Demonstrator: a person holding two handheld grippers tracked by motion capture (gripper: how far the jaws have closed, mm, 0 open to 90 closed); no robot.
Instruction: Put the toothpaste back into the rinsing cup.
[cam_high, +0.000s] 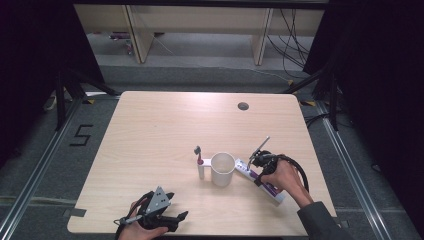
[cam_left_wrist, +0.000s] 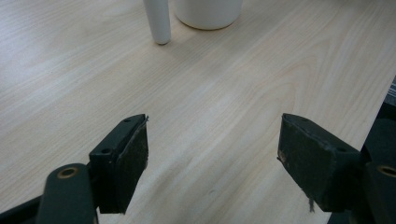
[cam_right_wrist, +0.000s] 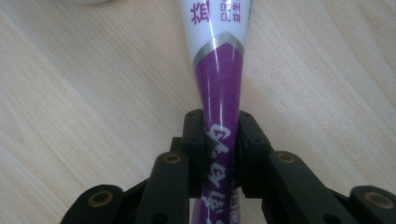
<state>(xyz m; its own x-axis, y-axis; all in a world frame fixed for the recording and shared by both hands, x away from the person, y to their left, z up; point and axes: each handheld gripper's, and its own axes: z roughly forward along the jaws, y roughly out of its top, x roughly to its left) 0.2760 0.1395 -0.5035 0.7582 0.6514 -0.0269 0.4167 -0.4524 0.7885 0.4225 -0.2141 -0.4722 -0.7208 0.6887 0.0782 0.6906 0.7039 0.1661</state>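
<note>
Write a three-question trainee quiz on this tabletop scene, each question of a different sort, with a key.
1. True or false: the right gripper is shut on the toothpaste tube.
2. Multiple choice: the toothbrush stands A) inside the white cup, B) in a holder at the cup's side, C) flat on the table.
3. Fill in: the left gripper has its jaws ____, with nothing between them.

Key: 1 true; 2 B; 3 open.

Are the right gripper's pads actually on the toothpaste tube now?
Touching. The right gripper view shows both black pads of the right gripper pressed flat against the sides of the purple and white toothpaste tube, with no gap on either side.
</note>
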